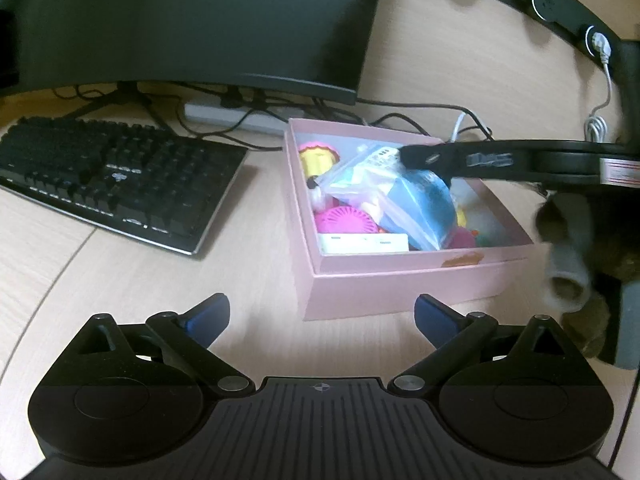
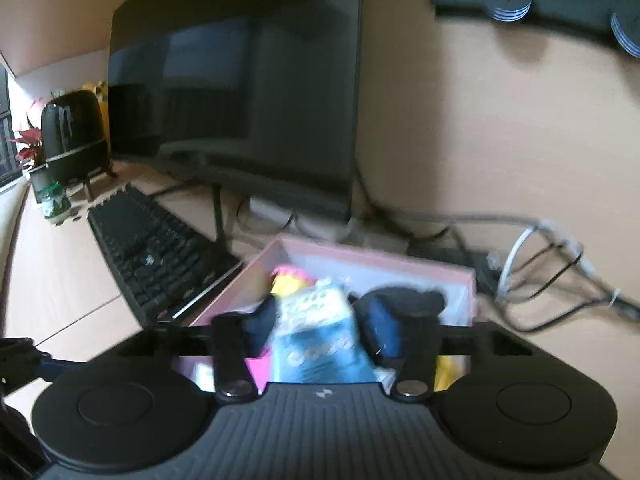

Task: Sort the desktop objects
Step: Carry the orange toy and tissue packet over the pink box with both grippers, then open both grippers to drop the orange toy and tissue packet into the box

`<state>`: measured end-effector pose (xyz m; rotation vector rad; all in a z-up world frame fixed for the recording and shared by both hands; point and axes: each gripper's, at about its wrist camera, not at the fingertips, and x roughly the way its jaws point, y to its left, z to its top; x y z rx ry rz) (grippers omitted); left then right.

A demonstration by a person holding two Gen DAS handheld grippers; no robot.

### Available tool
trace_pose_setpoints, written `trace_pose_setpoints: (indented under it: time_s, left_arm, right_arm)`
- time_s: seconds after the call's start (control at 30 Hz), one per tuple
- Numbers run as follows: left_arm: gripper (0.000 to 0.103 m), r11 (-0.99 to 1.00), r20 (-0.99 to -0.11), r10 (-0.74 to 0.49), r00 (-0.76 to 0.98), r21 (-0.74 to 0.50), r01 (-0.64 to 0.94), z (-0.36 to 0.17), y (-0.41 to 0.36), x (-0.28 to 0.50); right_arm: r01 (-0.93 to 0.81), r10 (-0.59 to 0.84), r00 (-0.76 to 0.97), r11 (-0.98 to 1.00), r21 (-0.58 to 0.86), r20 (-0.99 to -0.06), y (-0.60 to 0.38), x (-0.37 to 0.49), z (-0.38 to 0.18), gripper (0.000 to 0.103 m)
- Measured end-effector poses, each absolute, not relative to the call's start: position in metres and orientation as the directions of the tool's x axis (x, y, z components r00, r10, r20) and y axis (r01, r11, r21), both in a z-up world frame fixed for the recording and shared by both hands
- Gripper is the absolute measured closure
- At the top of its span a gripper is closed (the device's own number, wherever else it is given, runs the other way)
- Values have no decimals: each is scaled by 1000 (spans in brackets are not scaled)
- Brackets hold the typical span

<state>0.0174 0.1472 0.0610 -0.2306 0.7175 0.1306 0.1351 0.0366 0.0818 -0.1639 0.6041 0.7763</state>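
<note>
An open pink box (image 1: 400, 288) stands on the wooden desk to the right of the keyboard. Inside it are a clear zip bag (image 1: 404, 204) with blue contents, a yellow and pink toy (image 1: 318, 156), a round pink item (image 1: 346, 220) and a white strip-shaped item (image 1: 362, 242). My right gripper (image 1: 416, 158) reaches in from the right over the box. In the right wrist view, blurred, its blue pads (image 2: 380, 332) sit against both sides of the zip bag (image 2: 316, 332), above the box (image 2: 380, 258). My left gripper (image 1: 322, 310) hovers wide open over bare desk in front of the box, holding nothing.
A black keyboard (image 1: 112, 176) lies left of the box, under a dark monitor (image 1: 192, 20). A power strip (image 1: 240, 118) and tangled cables (image 2: 560, 264) run behind the box. A gloved hand (image 1: 568, 248) is at the right edge. A black rounded device (image 2: 74, 136) stands far left.
</note>
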Motion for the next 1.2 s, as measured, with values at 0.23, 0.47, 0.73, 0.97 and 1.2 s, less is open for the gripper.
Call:
trace_pose_setpoints:
  time_s: [0.23,0.47,0.73,0.97,1.2]
  left_arm:
    - [1,974,-679,21,734,-151,-167,60,138,22]
    - [1,972,-693,32,720,-146,-183,57,136,20]
    - [0,974,-695,54,717,-123,-193,53,121,21]
    - [0,967,-698,106,708,-93,-237,43,96,11]
    - [0,974,-666,114,737,-70,-214,30,60,-12]
  right_arm:
    - [-714,601,559,700,37,-571,64,146,69,69]
    - [-680,611,495,715,163,-618,40,173,63,49]
    - [-676,664,507,702,225,-549,2,147,66,42]
    - [-651,637,614,743,158,-467,-70,101,97,10]
    - [-652,532,642,758,-28,-552,-148,35,63,0]
